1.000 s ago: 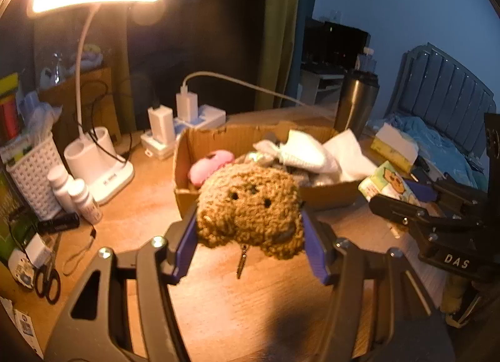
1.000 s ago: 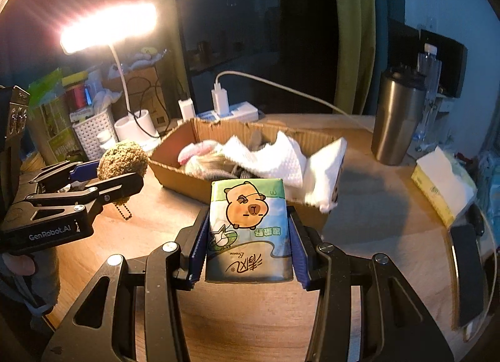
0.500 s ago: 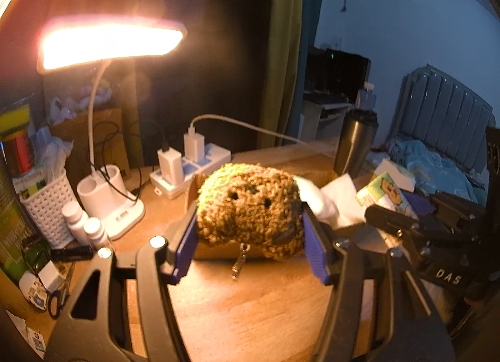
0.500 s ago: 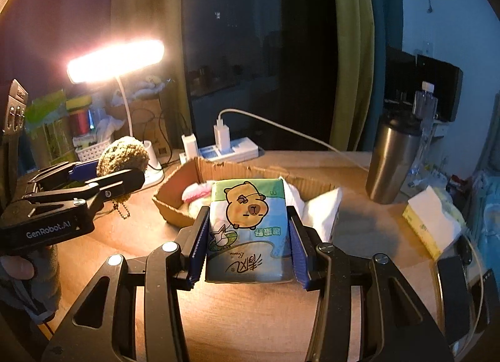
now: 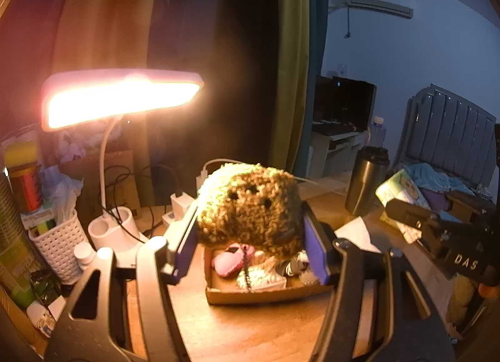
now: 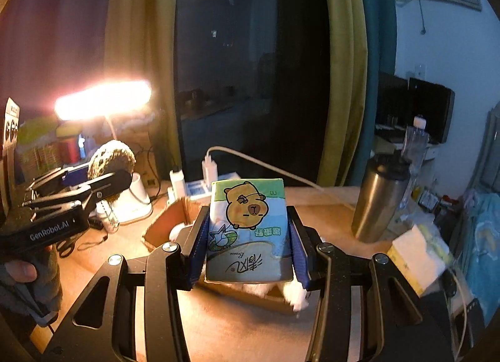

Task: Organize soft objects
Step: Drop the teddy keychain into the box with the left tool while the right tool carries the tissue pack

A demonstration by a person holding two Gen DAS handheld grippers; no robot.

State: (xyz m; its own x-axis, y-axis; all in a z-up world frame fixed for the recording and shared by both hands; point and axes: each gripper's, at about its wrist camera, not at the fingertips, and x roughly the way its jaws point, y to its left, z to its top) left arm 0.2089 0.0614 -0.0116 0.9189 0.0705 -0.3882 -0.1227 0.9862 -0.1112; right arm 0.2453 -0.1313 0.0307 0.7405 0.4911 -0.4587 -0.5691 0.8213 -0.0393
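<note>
The left gripper [image 5: 250, 237] is clamping a brown curly plush toy [image 5: 250, 202] in the air above a cardboard box [image 5: 265, 291] on the wooden desk [image 5: 250, 330]. The right gripper [image 6: 248, 246] is squeezing a tissue pack [image 6: 248, 227] printed with a cartoon capybara, above the same box. Lettering reading "GenRobot.AI" and "DAS" is showing on the gripper bodies.

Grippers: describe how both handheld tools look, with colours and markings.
Both are black plastic frames with triangular cut-outs, silver screws and blue finger pads. The left gripper reads "GenRobot.AI" in white on its side; the right gripper reads "DAS". A grey sleeve covers the left wrist.
</note>
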